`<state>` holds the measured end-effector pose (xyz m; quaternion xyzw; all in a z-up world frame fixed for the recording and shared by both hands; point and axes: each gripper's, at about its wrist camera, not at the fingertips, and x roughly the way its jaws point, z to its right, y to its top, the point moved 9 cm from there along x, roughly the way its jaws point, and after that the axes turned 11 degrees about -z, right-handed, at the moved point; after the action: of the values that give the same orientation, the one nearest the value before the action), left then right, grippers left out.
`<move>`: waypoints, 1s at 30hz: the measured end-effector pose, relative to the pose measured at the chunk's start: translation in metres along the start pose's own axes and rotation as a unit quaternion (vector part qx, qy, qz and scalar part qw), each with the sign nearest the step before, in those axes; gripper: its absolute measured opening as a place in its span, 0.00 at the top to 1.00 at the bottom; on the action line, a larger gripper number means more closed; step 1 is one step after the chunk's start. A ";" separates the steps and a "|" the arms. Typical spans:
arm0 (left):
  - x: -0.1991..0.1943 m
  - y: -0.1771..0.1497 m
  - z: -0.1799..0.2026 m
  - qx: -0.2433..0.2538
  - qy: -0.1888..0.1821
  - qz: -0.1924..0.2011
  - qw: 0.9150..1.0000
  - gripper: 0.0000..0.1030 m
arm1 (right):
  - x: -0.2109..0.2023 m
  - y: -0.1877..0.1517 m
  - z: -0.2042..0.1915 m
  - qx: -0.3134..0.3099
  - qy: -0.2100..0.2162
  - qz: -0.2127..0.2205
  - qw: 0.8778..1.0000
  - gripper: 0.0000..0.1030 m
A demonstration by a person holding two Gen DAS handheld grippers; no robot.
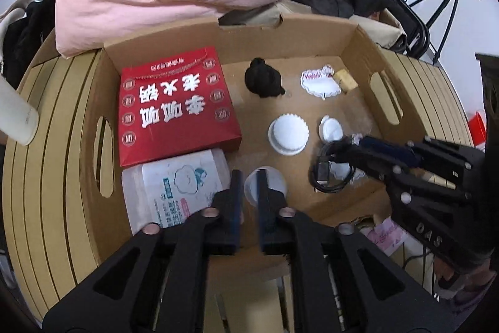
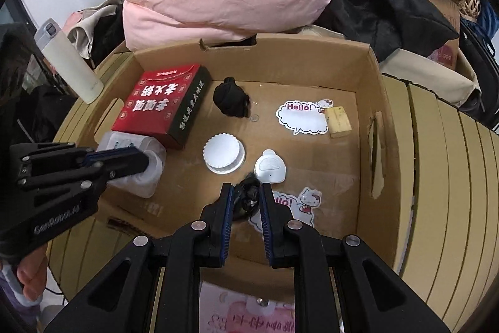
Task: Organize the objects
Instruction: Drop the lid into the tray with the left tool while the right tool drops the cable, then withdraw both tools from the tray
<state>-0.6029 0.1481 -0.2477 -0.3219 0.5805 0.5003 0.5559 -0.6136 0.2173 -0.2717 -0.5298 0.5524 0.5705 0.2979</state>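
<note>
1. Cardboard box (image 2: 368, 77) lay ahead of both grippers and held every item.
2. Red carton (image 1: 174, 105) sat ahead-left of the left gripper (image 1: 249, 192), whose jaws stood parted, holding nothing.
3. Ridged white lid (image 2: 224, 153) lay beyond the right gripper (image 2: 244, 202).
4. Black cable (image 2: 246, 198) sat between the right gripper's parted jaws; grip indeterminate.

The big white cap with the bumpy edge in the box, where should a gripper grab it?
Grab the white cap by its ridged rim, coming straight down from above. It lies flat on the floor of the cardboard box, so only the sides give grip. One finger should go on each side; the ridges should help stop slipping.
</note>
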 end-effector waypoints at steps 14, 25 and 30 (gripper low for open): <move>-0.140 -0.066 -0.032 0.004 0.034 0.092 0.995 0.30 | -0.125 -0.026 0.012 -0.006 -0.024 0.085 0.996 0.19; -0.309 -0.191 -0.076 -0.026 0.109 0.195 0.974 0.09 | -0.274 -0.145 0.012 -0.013 -0.073 0.144 0.987 0.19; -0.388 -0.236 -0.095 -0.055 0.152 0.246 0.956 0.02 | -0.338 -0.192 0.005 -0.036 -0.107 0.186 0.976 0.19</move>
<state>-0.3467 -0.0810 0.0635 -0.2718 0.6906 0.5980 0.3025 -0.3490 0.3454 -0.0168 -0.3637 0.5857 0.6887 0.2246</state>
